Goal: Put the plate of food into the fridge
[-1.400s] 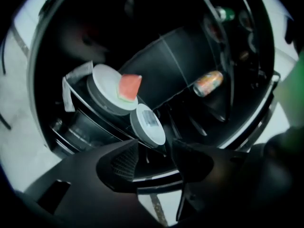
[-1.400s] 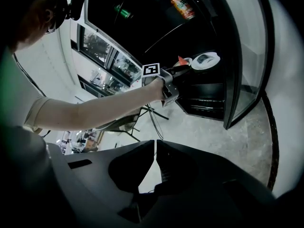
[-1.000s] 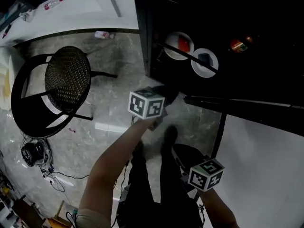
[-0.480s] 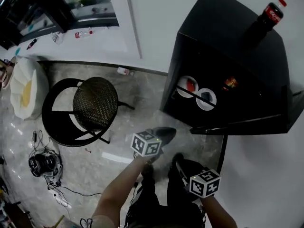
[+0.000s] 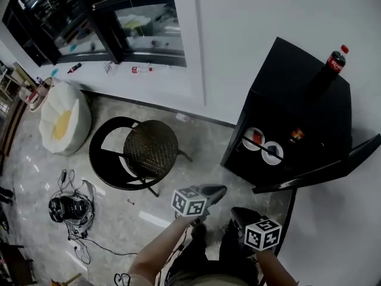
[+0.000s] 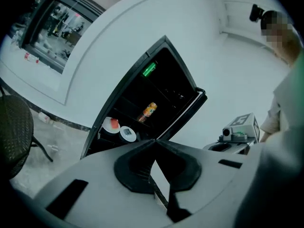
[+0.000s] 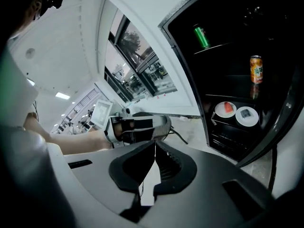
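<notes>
No lettering is legible: the red label on the bottle atop the fridge and the orange can's print are too small to read.

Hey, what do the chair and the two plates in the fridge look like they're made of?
Chair: dark woven seat, likely wicker or rattan, on a thin black frame, seemingly metal tubing. Plates: plain white and smooth, probably ceramic; plastic can't be ruled out.

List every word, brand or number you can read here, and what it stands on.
No text can be read.
Bottle on the fridge: red label, too small to read.
Orange can inside the fridge: print blurred.
Green can: print blurred.
</notes>
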The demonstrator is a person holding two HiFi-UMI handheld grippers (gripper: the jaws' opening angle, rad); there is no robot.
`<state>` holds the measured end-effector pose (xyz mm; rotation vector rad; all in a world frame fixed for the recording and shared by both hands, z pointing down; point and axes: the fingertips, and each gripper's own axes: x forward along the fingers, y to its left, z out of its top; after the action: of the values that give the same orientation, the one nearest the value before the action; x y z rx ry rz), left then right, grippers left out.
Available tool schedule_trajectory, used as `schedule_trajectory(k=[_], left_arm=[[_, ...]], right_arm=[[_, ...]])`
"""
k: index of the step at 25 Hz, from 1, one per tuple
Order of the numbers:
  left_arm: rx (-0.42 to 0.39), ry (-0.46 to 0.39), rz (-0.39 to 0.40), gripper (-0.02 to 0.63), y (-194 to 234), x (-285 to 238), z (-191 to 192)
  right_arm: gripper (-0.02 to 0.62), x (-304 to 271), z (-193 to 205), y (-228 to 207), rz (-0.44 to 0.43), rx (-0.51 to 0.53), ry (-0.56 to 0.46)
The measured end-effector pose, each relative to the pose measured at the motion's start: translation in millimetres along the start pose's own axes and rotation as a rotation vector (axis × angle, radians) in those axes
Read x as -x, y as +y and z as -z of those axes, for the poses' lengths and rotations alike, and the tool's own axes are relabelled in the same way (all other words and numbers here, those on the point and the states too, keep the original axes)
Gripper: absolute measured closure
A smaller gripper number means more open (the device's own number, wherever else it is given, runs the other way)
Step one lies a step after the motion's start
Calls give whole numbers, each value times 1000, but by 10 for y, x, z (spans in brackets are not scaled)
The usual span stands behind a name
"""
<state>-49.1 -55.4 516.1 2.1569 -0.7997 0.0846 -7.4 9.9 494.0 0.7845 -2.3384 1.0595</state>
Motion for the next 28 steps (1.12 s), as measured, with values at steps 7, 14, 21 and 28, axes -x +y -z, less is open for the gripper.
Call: schedule_trajectory(k=[7,14,21,28], left_arm=[[-36,-30,-11,597,-239,433,-197],[-124,-32,-27,597,-443,703,-467],[-259,-13,-6,595,-625,863,-541],[-332,11,45,597,-819,1032,-353]], right_arm=[[572,184,-314,448,-15,72,-54],[572,285,-550,755,-32,115,-84],[572,261,-610,995,-49,173,-86],[572,212,-424,1204,-40,246,-51]])
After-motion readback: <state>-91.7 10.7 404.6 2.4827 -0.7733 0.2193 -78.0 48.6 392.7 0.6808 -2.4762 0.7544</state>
